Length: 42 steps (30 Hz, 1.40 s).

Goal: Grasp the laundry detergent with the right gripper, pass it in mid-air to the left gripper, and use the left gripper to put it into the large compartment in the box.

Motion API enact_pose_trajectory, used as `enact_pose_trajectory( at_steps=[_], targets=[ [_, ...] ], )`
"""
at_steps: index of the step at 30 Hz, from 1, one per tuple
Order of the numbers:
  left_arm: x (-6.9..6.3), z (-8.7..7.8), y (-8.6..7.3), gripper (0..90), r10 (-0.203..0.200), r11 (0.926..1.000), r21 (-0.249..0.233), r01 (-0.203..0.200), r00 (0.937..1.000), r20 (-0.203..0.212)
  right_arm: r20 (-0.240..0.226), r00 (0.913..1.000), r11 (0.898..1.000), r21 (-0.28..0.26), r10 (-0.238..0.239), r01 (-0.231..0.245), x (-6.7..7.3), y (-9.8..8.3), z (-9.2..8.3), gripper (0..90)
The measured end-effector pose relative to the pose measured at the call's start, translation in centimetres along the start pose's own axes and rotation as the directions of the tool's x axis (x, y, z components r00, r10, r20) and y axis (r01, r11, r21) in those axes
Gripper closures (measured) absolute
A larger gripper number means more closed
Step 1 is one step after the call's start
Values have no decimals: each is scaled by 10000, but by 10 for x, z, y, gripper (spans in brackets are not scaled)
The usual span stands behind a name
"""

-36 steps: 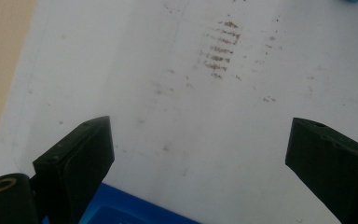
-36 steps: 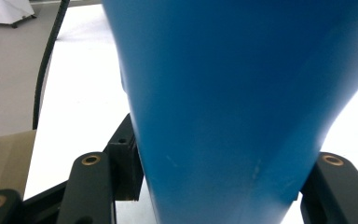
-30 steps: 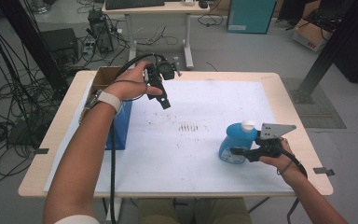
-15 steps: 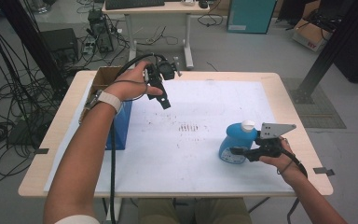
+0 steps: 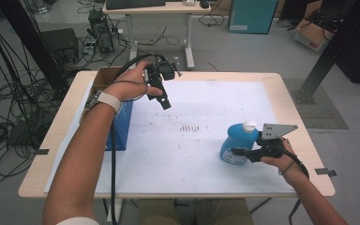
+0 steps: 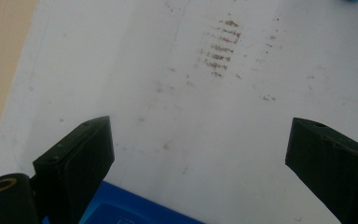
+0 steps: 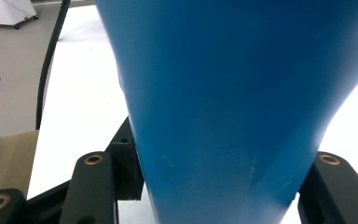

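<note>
In the high view, a blue plastic bottle (image 5: pixel 236 146) with a rounded body and a white cap is being held upright near the right edge of the tabletop (image 5: pixel 286 89), clamped at its lower body by the right hand-held gripper (image 5: pixel 240 152), whose grey three-cornered plate is sitting on top. A white, smooth sheet (image 5: pixel 206 154) with brown smudges (image 5: pixel 190 127) is covering the pale wooden tabletop. The left hand-held gripper (image 5: pixel 165 104) is being held above the sheet toward the far left corner, beside a blue box (image 5: pixel 120 126) near the left edge.

In the left gripper view, the matte black, blocky jaws are being held wide apart with nothing between them, over the stained sheet; a glossy corner of the blue box is showing at the bottom.

In the right gripper view, the bottle's smooth blue wall (image 7: pixel 242 102) is being pinched between the black jaws, tapering downward.
</note>
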State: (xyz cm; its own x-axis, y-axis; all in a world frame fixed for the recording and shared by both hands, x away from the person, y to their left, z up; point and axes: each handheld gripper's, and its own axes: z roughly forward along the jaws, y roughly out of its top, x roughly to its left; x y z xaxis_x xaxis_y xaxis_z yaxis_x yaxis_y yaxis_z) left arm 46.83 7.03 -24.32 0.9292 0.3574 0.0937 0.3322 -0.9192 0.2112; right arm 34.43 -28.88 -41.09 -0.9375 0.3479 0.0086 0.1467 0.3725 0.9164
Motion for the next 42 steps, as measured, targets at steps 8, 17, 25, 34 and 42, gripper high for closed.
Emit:
enact_pose_trajectory(
  at_steps=[8,17,25,34,42],
  targets=[
    [-1,0,2,81,23,10000,-69,-23,10000,-8,-26,10000,10000,55,-10,10,0,1,0,433],
    [-1,0,2,81,45,10000,-44,-45,10000,-2,-23,10000,10000,36,57,-57,0,0,0,432],
    [0,1,1,81,-35,9999,-135,35,10000,-17,-43,10000,10000,24,11,-11,-1,0,0,432],
    [0,0,2,81,29,10000,-64,-29,10000,2,-36,10000,10000,22,32,-32,-1,0,0,432],
    [-1,0,2,81,54,10000,-64,-54,10000,-26,-37,10000,10000,6,33,-33,-1,0,0,432]
  ],
)
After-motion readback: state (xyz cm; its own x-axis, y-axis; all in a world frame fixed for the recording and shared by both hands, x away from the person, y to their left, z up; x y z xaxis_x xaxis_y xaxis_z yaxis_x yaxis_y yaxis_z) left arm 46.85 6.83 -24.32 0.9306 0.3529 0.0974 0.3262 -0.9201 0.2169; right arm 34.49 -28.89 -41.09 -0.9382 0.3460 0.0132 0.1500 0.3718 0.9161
